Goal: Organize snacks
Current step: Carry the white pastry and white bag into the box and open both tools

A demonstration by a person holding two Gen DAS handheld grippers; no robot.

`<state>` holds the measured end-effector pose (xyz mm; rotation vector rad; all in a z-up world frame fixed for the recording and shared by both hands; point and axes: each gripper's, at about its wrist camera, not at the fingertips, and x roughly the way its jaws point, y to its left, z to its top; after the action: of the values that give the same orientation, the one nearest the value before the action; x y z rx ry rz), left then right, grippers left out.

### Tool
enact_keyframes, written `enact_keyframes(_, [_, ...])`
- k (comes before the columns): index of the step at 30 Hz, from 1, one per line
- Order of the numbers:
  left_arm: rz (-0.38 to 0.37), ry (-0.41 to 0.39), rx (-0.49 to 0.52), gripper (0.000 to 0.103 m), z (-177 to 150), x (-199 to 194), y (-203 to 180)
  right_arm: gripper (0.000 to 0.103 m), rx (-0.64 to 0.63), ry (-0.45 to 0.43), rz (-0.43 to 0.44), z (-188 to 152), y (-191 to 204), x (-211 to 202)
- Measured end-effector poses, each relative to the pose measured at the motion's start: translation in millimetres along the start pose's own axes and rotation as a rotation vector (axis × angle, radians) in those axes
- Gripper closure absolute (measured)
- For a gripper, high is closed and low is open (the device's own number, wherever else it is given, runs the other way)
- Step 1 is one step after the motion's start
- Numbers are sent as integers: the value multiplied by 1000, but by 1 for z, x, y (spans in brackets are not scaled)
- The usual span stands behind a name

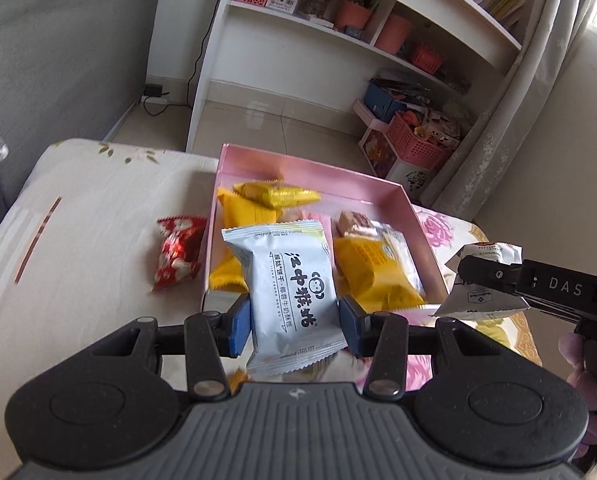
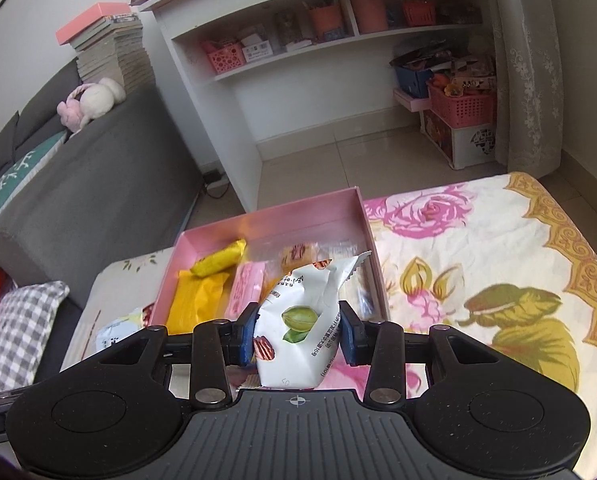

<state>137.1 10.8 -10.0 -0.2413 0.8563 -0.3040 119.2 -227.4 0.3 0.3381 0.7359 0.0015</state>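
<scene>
Two packets in hand. Left gripper [image 1: 294, 322] clamped across the middle of a pale blue biscuit packet [image 1: 286, 292], held over the pink box [image 1: 378, 184] near edge. Right gripper [image 2: 297, 338] pinched on a white nut packet [image 2: 302, 320], also above the box. Both light, crinkly, slippery film (grip mid-body, not seams). Red packet [image 1: 177, 252]: one, outside on the cloth. Yellow packets in the box: about four.

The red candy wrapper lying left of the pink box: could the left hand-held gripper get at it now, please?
Probably not yet: the left hand-held gripper is shut on the white biscuit packet. Otherwise the red candy wrapper lies uncovered on the cloth beside the pink box.
</scene>
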Motion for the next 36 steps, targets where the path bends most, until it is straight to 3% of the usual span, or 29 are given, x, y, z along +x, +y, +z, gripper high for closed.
enact_keyframes(16, [-88, -21, 112, 60, 39, 86, -39, 64, -33, -35, -41, 44, -22, 76])
enact_keyframes(27, [-54, -45, 202, 60, 49, 118, -46, 63, -40, -40, -41, 58, -32, 116])
enact_keyframes(36, [-40, -44, 218, 59, 53, 129, -50, 61, -15, -49, -30, 62, -38, 124])
